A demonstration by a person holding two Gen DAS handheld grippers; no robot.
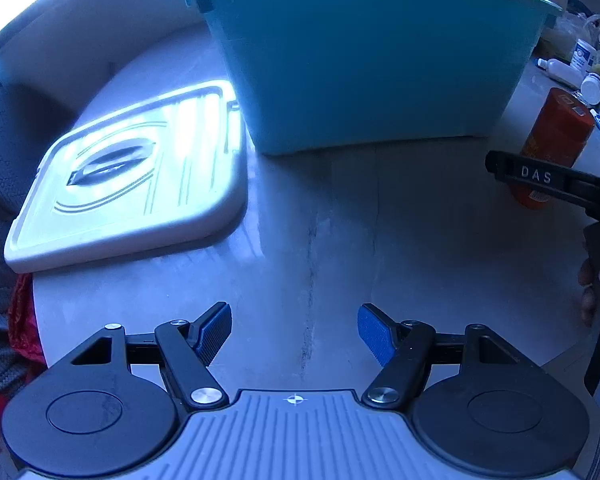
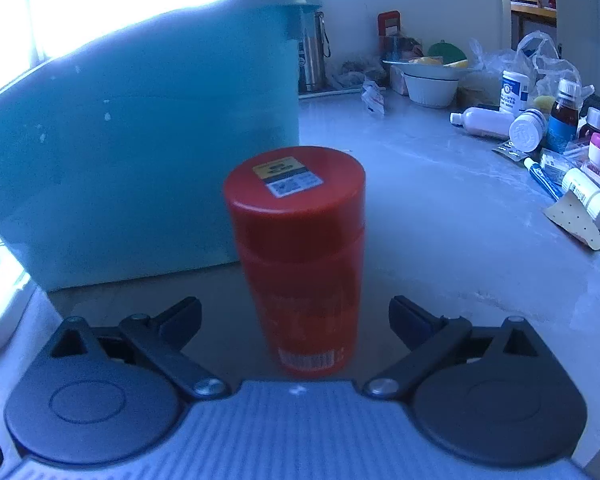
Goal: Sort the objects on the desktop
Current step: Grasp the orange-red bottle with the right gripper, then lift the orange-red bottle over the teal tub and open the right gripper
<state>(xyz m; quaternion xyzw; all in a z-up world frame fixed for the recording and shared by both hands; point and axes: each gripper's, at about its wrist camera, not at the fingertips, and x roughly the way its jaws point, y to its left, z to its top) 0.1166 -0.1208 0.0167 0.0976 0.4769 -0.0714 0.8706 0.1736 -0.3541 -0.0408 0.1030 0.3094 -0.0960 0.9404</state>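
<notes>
Red plastic cylindrical jar [image 2: 300, 256] stands upright on the grey desk [image 2: 440, 208] between the spread fingers of the right hand-held gripper [image 2: 296, 316], untouched, so gripping looks next, then lifting into the teal plastic bin [image 2: 140, 152] ahead; the left hand-held gripper [image 1: 295, 334] gapes empty.

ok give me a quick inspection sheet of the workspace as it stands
surface: pale table, streaked down the middle
job's things: red canister upright beside the teal bin; white lid lying flat to the bin's left
clutter: bottles, tubes, a bowl and bags at the far right
grippers: left hand-held gripper open, empty; right hand-held gripper open around the canister, fingers apart from it
cables: nothing seen
surroundings: bright window behind the bin, shelves far right
</notes>
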